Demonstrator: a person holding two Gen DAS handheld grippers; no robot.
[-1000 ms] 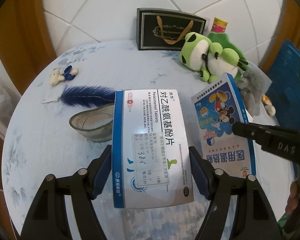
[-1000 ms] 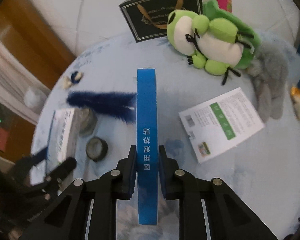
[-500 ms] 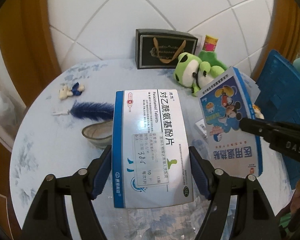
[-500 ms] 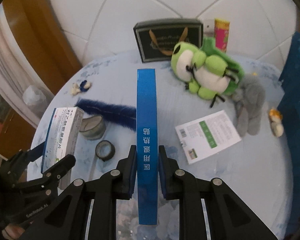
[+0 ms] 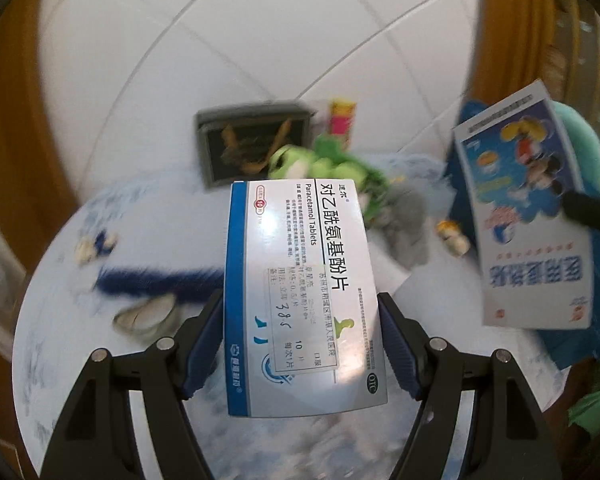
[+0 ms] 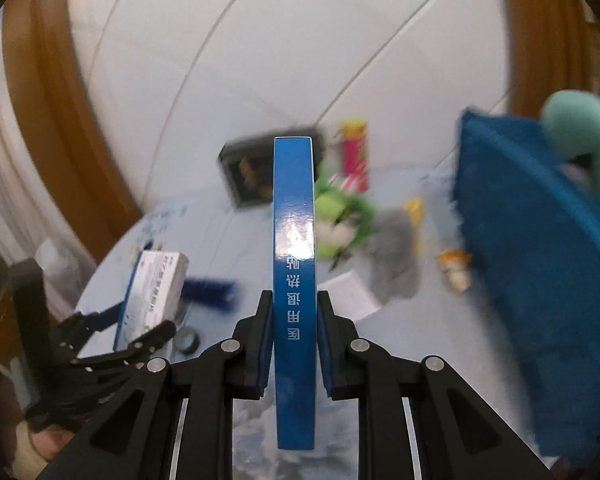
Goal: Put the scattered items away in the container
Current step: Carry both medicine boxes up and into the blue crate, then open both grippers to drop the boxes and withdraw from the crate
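Note:
My left gripper (image 5: pixel 300 312) is shut on a white and blue paracetamol box (image 5: pixel 300 296), held flat high above the round table (image 5: pixel 60 320). My right gripper (image 6: pixel 294 300) is shut on a thin blue fever-patch box (image 6: pixel 294 264), held on edge; its cartoon face shows in the left wrist view (image 5: pixel 528 208). The left gripper with its box also shows in the right wrist view (image 6: pixel 152 288). A blue fabric container (image 6: pixel 540 280) stands at the right, close to the right gripper.
On the table lie a green frog plush (image 5: pixel 328 168), a grey plush (image 5: pixel 404 224), a dark blue feather (image 5: pixel 156 280), a glass bowl (image 5: pixel 144 316), a tape roll (image 6: pixel 186 340), a leaflet (image 6: pixel 352 292) and a small toy (image 5: pixel 454 236). A black gift bag (image 5: pixel 252 144) leans on the tiled wall.
Both grippers have risen and tilted up with their boxes; the table looks farther away and more wall shows. The right gripper has moved toward the blue container. The view is motion-blurred.

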